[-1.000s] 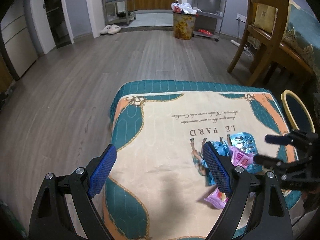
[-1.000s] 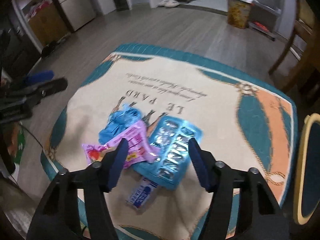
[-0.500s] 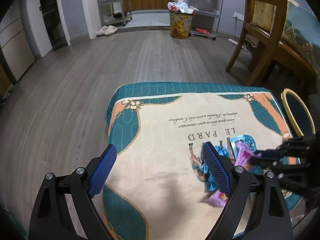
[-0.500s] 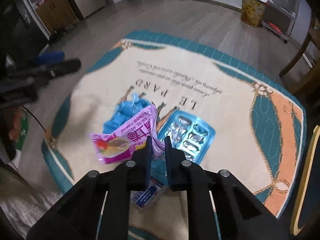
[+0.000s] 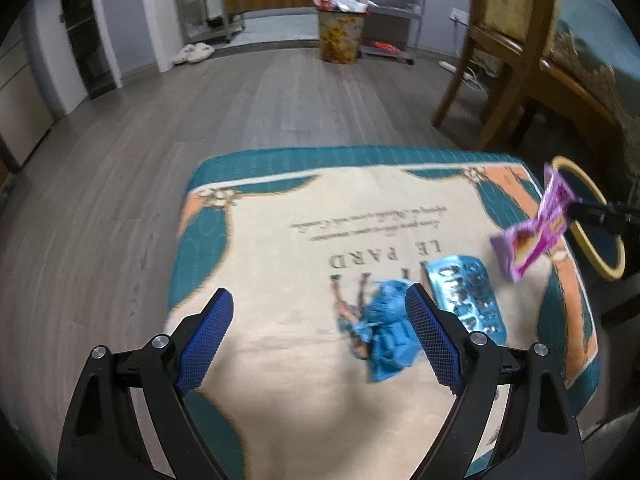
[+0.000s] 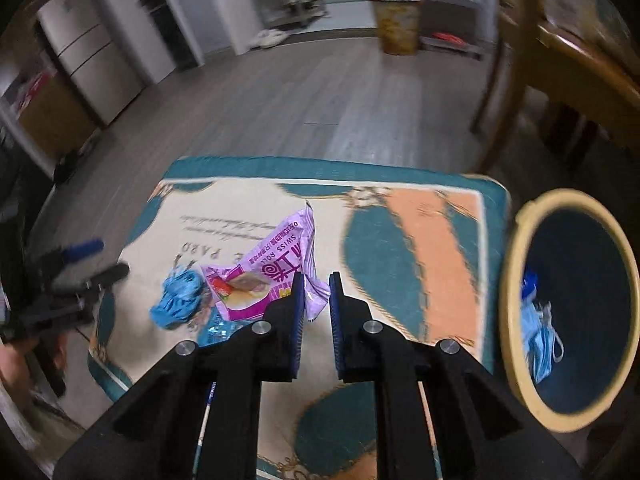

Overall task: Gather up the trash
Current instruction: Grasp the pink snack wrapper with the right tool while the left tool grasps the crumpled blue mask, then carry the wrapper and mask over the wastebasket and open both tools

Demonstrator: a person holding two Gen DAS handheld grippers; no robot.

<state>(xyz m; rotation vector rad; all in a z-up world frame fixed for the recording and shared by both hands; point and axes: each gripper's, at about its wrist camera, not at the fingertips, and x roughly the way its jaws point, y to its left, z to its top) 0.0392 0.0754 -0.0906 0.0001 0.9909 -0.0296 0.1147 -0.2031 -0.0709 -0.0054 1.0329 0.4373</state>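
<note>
Above the right side of the desk (image 6: 412, 240), the right gripper (image 6: 316, 312) is carrying a pink snack wrapper (image 6: 276, 276), its fingers (image 6: 297, 320) closed tight on the wrapper's near edge so that the rest is hanging free over the patterned cover. The carry-to-bin step seems to be in hand: the yellow-rimmed bin (image 6: 516, 280) is standing just off the desk's right edge, already holding blue trash. Next, the wrapper needs swinging right until it is over the bin's mouth, then releasing. The left gripper (image 5: 320, 344) is hovering wide open and empty, with the crumpled blue trash (image 5: 386, 334) and the blister pack (image 5: 466, 294) lying just beyond it. A second ago the right fingers were open around the wrapper, which was lying on the desk.
</note>
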